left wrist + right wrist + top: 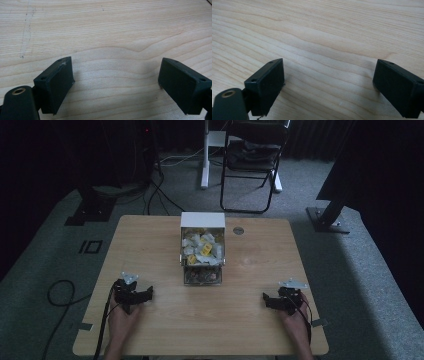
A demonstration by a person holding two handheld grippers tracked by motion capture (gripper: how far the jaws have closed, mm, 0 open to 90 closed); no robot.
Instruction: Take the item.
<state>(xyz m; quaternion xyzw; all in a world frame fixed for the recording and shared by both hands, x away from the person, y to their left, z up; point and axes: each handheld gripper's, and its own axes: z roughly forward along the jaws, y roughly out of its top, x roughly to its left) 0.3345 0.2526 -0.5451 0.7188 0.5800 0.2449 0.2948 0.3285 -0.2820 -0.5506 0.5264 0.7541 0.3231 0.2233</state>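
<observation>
the left gripper (134, 292) rests on the pale wooden surface (250, 285) near its front left corner, held by the person's left hand (121, 320). in the left gripper view (115, 85) its black jaws stand wide apart with only bare wood grain between them. the right gripper (283, 301) sits near the front right corner in the right hand (295, 322); in the right gripper view (328, 86) its jaws are likewise spread wide over bare wood, holding nothing. between the two, toward the middle of the surface, stands a small white open-topped box (202, 220) filled with white and yellow wrapped packets (201, 249), well apart from both grippers. a black folding chair (252, 160) stands on the grey carpet beyond the surface.
</observation>
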